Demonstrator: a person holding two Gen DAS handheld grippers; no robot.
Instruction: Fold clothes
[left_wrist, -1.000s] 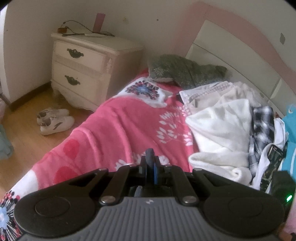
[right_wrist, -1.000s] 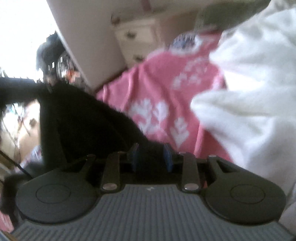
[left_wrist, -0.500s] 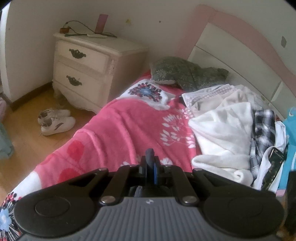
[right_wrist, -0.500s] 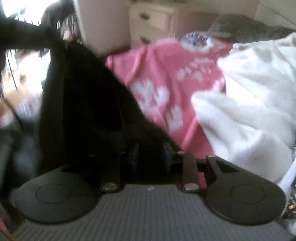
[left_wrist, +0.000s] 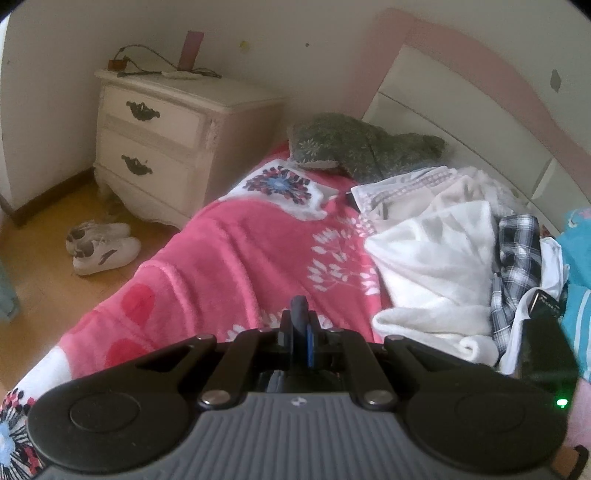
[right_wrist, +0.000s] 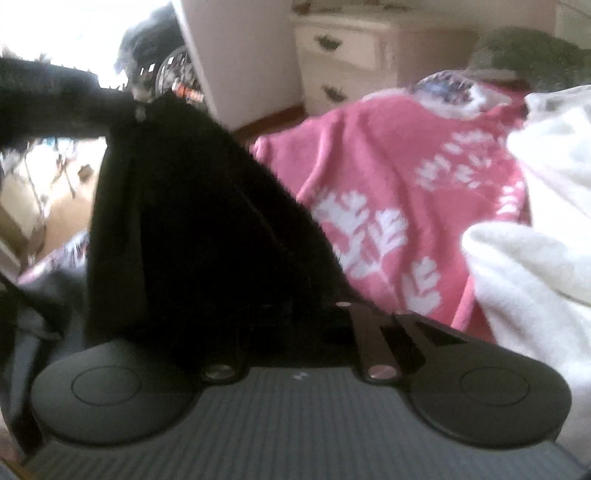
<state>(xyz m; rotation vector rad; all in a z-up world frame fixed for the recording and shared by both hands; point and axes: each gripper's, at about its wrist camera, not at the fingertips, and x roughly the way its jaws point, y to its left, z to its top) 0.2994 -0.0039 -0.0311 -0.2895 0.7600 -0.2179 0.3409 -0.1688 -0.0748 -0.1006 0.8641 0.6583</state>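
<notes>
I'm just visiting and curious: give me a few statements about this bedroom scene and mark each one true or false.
1. A pair of white shoes sits on the floor by the nightstand. True.
2. The blanket on the bed is plain blue. False: it is pink with white and flowered patterns.
3. Black cloth hangs in front of the right gripper, hiding its jaws. True.
4. The left gripper stands wide open. False: its jaws are shut, with nothing visibly between them.
5. The white garment is neatly folded. False: it lies rumpled.
</notes>
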